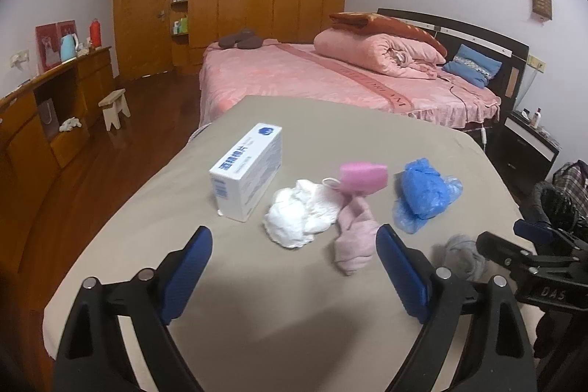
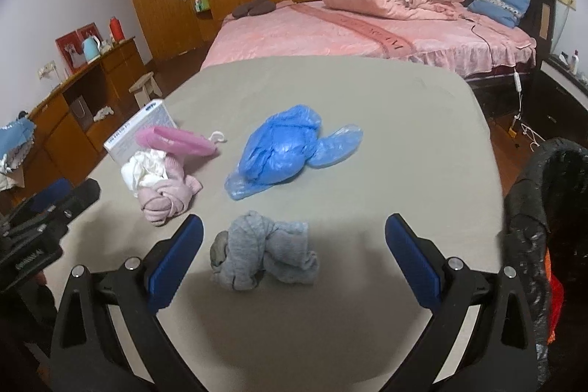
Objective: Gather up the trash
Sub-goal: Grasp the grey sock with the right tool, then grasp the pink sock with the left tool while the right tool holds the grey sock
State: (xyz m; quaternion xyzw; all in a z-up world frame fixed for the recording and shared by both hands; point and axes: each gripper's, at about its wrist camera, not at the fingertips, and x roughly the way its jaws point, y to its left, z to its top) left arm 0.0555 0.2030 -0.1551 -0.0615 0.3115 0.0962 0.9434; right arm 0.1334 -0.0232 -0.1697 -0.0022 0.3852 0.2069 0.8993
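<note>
On the beige-covered table point(image 1: 279, 311) lie a white box point(image 1: 247, 173), a crumpled white tissue point(image 1: 299, 214), a pink face mask point(image 1: 364, 176), a pale pink sock point(image 1: 353, 239), blue plastic shoe covers point(image 1: 422, 193) and a grey sock point(image 1: 459, 256). My left gripper point(image 1: 294, 237) hangs open just short of the tissue and pink sock. In the right wrist view my right gripper point(image 2: 294, 230) is open, its fingers on either side of the grey sock point(image 2: 262, 250). Beyond it lie the shoe covers point(image 2: 284, 149), pink sock point(image 2: 167, 197), tissue point(image 2: 141, 171), mask point(image 2: 176, 140) and box point(image 2: 139, 131).
A black bag-lined bin point(image 2: 551, 208) stands at the table's right edge. A pink bed point(image 1: 330, 76) with a rolled quilt lies behind the table. Wooden cabinets point(image 1: 55, 112) and a small stool point(image 1: 114, 107) line the left wall. A dark nightstand point(image 1: 525, 146) sits at the right.
</note>
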